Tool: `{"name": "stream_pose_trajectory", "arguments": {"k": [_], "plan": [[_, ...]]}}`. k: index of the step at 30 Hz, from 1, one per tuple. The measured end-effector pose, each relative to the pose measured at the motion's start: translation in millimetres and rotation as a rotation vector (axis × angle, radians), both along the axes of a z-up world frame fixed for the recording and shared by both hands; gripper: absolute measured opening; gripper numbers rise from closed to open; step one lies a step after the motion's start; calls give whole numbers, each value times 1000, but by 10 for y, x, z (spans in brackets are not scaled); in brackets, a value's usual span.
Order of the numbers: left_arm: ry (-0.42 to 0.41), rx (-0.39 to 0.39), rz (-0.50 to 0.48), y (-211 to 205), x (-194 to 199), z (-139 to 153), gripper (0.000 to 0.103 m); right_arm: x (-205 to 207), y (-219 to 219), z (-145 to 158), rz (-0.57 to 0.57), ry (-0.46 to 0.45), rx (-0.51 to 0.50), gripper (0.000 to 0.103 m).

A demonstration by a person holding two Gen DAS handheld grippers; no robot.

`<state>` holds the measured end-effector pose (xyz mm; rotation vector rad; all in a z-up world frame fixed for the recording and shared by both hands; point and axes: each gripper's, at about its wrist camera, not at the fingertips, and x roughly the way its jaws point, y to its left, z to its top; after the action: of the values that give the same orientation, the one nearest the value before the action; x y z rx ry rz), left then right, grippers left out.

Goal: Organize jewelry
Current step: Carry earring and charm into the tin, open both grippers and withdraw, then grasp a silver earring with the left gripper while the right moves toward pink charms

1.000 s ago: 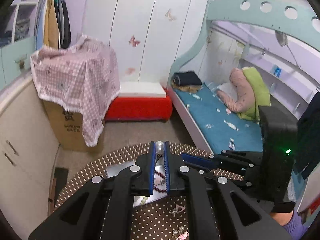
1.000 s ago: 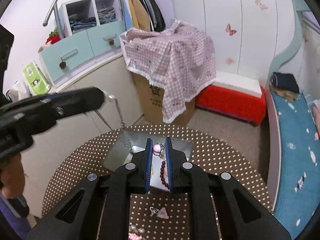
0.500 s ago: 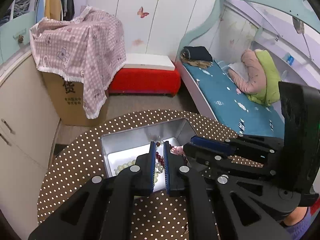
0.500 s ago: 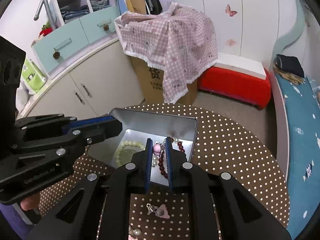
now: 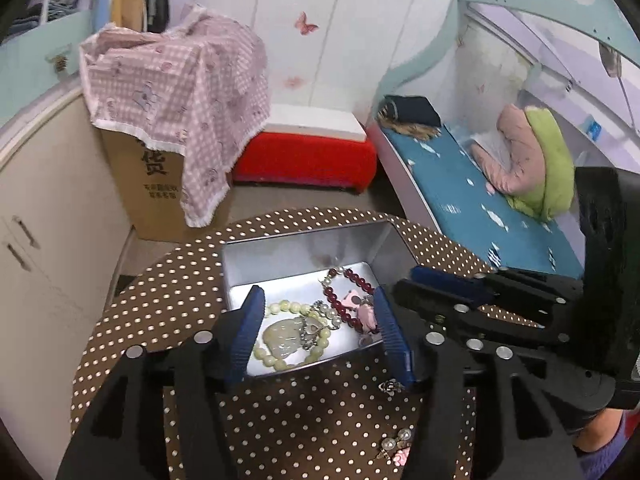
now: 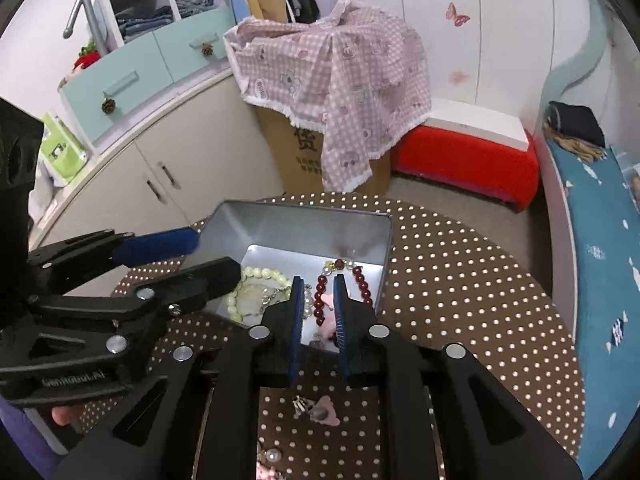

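Half a second ago both grippers were pinched almost shut. Now the left gripper (image 5: 318, 330) is spread wide and holds nothing. The thin chain it held a second ago now seems to lie in the metal tin (image 5: 304, 242), though its exact spot is hard to see. The right gripper (image 6: 318, 322) has opened a little. A small gap shows between its blue pads, and it holds nothing. The pink charm (image 6: 327, 300) it pinched before now sits low in that gap, down in the tin.

In the left wrist view, the tin is in the middle of the frame on the brown dotted table (image 5: 160, 304). The pale green bead bracelet (image 5: 280, 336) lies in the tin between the left gripper's blue pads (image 5: 248, 332). The dark red bead bracelet (image 5: 352, 280) lies just above it, toward the right pad. A small flower earring (image 5: 391, 386) rests on the table right by the right pad. Pearl earrings (image 5: 396, 442) sit lower right in the frame.

In the right wrist view, the red beads show just above the right gripper's tips. A pink clip (image 6: 320, 410) lies on the table lower down, between the gripper's arms.

The cardboard box (image 5: 156, 184) under the pink checked cloth (image 5: 180, 92) has Chinese writing on it. The left gripper's arm, at the left of the right wrist view, has a raised word starting "GenRobot".
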<state>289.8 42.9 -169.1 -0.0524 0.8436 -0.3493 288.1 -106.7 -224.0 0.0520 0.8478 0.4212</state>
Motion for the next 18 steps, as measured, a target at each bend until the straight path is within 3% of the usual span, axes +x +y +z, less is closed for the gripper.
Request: {"name": "stream_pose_trajectory", "arguments": {"k": [1, 2, 10, 18], "plan": [[-9, -5, 6, 12, -37, 32, 58, -57, -35, 58, -15, -20, -7, 43], [-23, -14, 17, 30, -87, 77, 62, -100, -69, 103, -23, -37, -9, 46], [-97, 2, 68, -2, -607, 162, 67, -577, -398, 274, -59, -92, -22, 52], [-59, 48, 61, -146, -984, -258, 66, -1015, -606, -106, -67, -36, -54, 55]]}}
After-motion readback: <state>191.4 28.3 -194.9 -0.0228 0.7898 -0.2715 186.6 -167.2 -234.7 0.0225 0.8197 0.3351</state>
